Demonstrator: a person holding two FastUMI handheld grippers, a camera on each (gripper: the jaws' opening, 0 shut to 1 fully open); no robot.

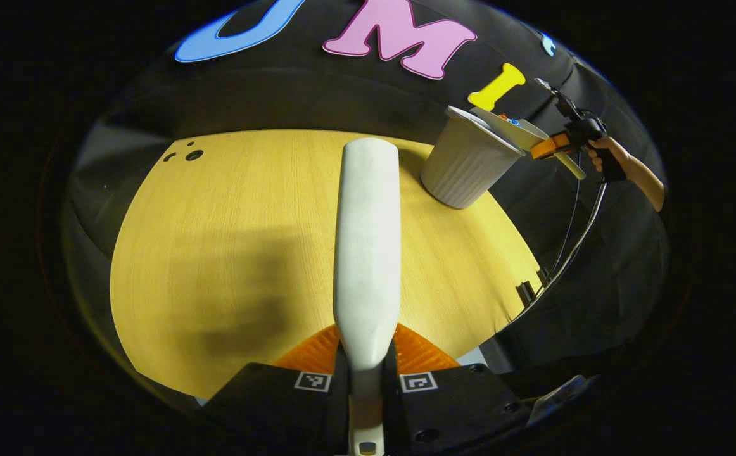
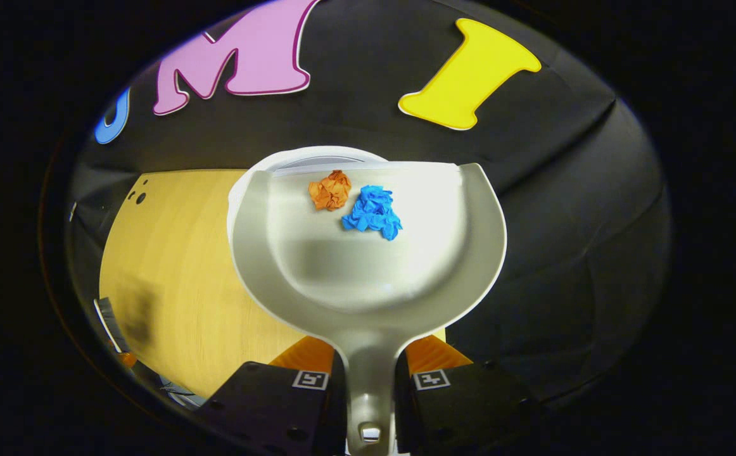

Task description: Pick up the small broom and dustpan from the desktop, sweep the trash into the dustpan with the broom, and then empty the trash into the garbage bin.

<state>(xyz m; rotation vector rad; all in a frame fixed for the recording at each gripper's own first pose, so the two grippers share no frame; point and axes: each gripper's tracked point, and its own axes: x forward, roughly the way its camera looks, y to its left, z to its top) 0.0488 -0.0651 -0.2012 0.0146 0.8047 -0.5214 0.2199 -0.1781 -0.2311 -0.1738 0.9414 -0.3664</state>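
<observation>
Broom [image 1: 368, 247] handle is seen in the left gripper view, clamped between the fingers of the left gripper [image 1: 366, 373], which are closed against both its sides; the white handle extends forward over the wooden tabletop [image 1: 216, 253]. A dark shadow is cast on the tabletop left of the handle. Small dark holes are noted near the far left corner of the tabletop. To the right, a ribbed white garbage bin [image 1: 466, 164] stands at the far right edge of the tabletop. Just right of it, the dustpan [image 1: 520, 134] is held tilted over the bin's rim by the right gripper [image 1: 548, 147], gripped by a person's hand [image 1: 605, 158]; a cable hangs below it.

In the right gripper view, the tabletop is seen at left. The dustpan [image 2: 368, 253] handle is clamped between the fingers of the right gripper [image 2: 369, 373], both pressing on it. An orange paper wad [image 2: 330, 190] and, right of it, a blue paper wad [image 2: 373, 212] lie in the pan near its front lip, touching or nearly so. The bin rim [image 2: 317, 159] is visible just beyond the lip.
</observation>
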